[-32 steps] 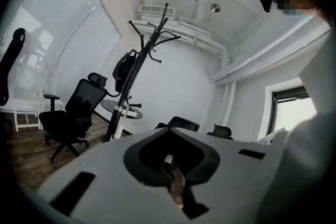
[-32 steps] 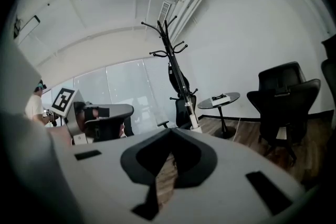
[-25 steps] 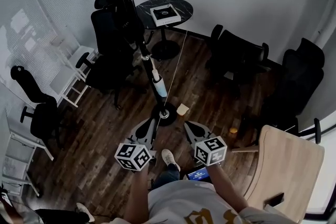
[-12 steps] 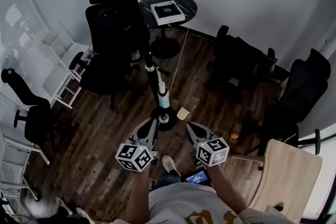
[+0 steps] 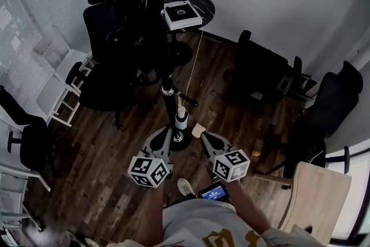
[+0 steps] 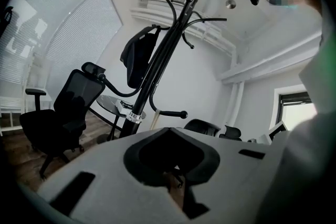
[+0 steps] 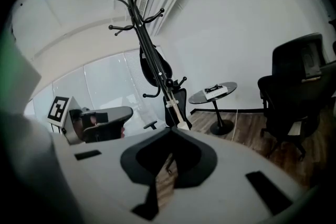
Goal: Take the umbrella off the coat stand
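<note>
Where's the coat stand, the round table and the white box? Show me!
coat stand (image 5: 169,103), head view, on its black pole below the silver ring.
round table (image 5: 205,8), head view, on the bare dark top.
white box (image 5: 182,13), head view, on the middle of its lid.

coat stand (image 5: 151,20) mid-room on floor (image 5: 115,147) | round bench (image 5: 202,4) behind it, box (image 5: 182,13) on top | chairs to stand's left (image 5: 110,43) and right (image 5: 260,72) | left gripper (image 5: 163,135) and right gripper (image 5: 207,139) side by side, just before stand's foot
</note>
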Available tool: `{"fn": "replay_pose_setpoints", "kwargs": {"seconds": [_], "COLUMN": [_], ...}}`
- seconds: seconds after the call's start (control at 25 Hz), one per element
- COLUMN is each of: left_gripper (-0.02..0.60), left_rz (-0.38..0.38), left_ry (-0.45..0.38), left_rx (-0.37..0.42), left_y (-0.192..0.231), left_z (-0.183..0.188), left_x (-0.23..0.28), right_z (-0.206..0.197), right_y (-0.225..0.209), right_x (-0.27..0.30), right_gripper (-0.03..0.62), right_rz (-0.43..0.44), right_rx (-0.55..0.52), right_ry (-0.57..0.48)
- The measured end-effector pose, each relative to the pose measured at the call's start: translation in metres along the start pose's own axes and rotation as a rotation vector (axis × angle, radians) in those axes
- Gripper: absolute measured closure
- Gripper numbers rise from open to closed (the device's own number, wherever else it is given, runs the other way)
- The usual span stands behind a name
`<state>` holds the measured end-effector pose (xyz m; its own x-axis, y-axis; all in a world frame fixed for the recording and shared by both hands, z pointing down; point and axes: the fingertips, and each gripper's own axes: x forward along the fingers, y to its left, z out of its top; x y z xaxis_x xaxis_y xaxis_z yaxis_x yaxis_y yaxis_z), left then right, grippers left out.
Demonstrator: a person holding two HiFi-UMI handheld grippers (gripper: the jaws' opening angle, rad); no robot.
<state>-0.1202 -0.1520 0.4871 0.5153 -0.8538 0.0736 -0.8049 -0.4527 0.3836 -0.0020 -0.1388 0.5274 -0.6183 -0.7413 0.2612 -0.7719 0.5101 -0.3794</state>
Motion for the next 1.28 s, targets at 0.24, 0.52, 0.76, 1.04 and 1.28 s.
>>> {"fn": "replay_pose_setpoints", "kwargs": {"seconds": [0.24, 0.52, 0.76, 1.04, 1.28], "left_gripper": [0.561, 0.561, 0.561, 0.561, 0.561], "left_rz": [-0.045, -0.044, -0.026, -0.008, 0.006], "left_ry": [0.012, 0.037, 0.054, 0.078, 0.088], "left_rx": [-0.021, 0.027, 0.052, 0.055, 0.065], "left_y": [0.013, 0.022, 0.031, 0.030, 0.033], "left_z": [-0.001, 0.003, -0.001, -0.009, -0.012], "left_x": [0.021, 0.038, 0.054, 0.061, 0.074], "right_z": [0.011, 0.034, 0.036, 0.045, 0.044], "right_y": [-0.003, -0.008, -0.006, -0.005, -0.012], "right_x": [0.017, 0.031, 0.053, 0.063, 0.077], "right_gripper": [0.582, 0.582, 0.582, 0.582, 0.582], "right_rz": [-0.026, 0.001, 0.054, 0.137, 0.129], "right_rx": [-0.017, -0.038, -0.058, -0.033, -0.061], "right_ry": [-0.028, -0.096, -0.075, -0.113, -0.074]}}
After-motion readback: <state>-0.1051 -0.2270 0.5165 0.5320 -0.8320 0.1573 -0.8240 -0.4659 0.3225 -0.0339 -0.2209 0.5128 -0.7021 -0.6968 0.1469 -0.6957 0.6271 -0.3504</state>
